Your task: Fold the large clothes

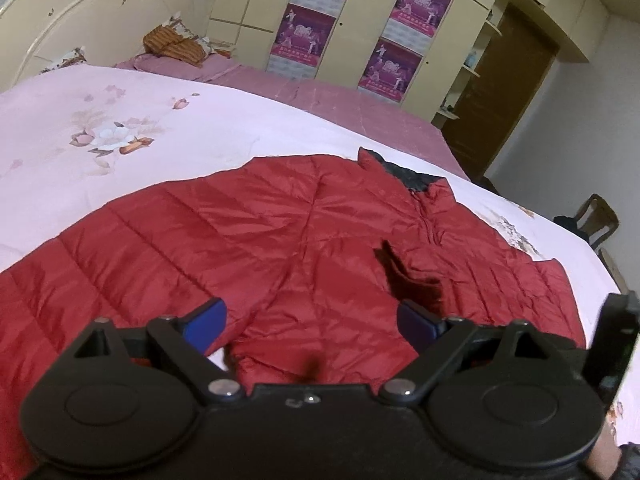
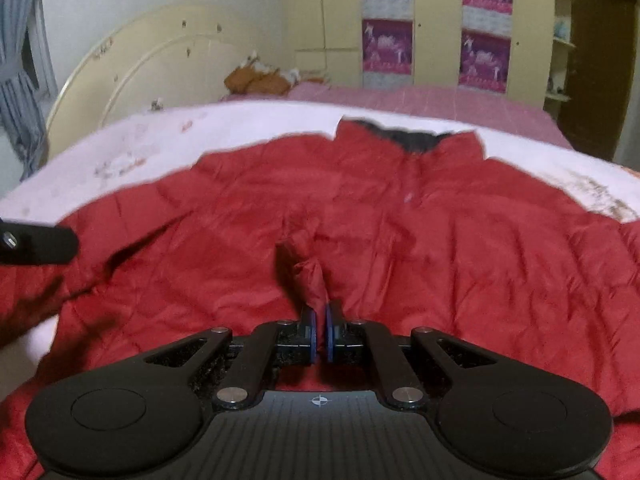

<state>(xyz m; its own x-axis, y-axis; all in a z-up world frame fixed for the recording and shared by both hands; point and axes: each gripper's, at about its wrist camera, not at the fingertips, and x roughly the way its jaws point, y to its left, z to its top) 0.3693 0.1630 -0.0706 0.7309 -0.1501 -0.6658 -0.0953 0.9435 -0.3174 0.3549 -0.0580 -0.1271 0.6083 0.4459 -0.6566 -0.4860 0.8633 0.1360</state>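
A red quilted jacket [image 1: 280, 232] lies spread across a pale pink floral bedspread [image 1: 120, 120], collar toward the cream wardrobe [image 1: 352, 40]. Above the jacket's near hem, the left gripper [image 1: 312, 324] hangs with jaws wide apart, holding nothing. To its right, the right gripper [image 2: 320, 332] is clamped on a pinched ridge of the jacket's red fabric.
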